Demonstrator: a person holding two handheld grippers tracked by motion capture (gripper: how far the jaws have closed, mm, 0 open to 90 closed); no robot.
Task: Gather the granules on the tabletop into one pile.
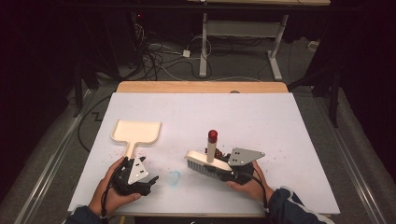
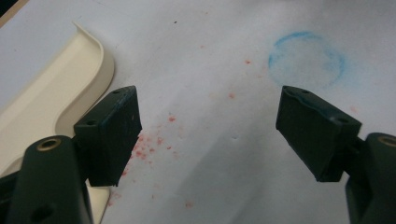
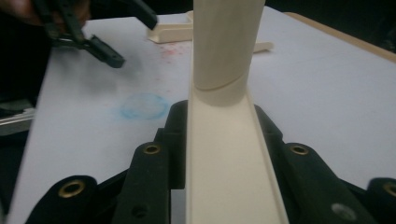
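Note:
A cream dustpan (image 1: 136,131) lies flat at the left of the white table, handle toward me. My left gripper (image 1: 144,171) sits just below that handle. In the left gripper view it stands open (image 2: 210,112) with only bare table between the pads, and the dustpan's handle (image 2: 51,98) lies beside its left jaw. My right gripper (image 1: 224,170) is shut on the cream back of a hand brush (image 1: 205,161), whose upright handle ends in a red cap (image 1: 212,136). The right gripper view has the jaws (image 3: 219,121) clamped on both sides of the brush back (image 3: 224,177).
A pale blue ring (image 1: 173,178) is drawn on the table between the two grippers. Red crumbs (image 2: 149,144) lie scattered near the dustpan handle. The table's wooden far edge (image 1: 201,87) borders a dark floor with cables and a desk frame.

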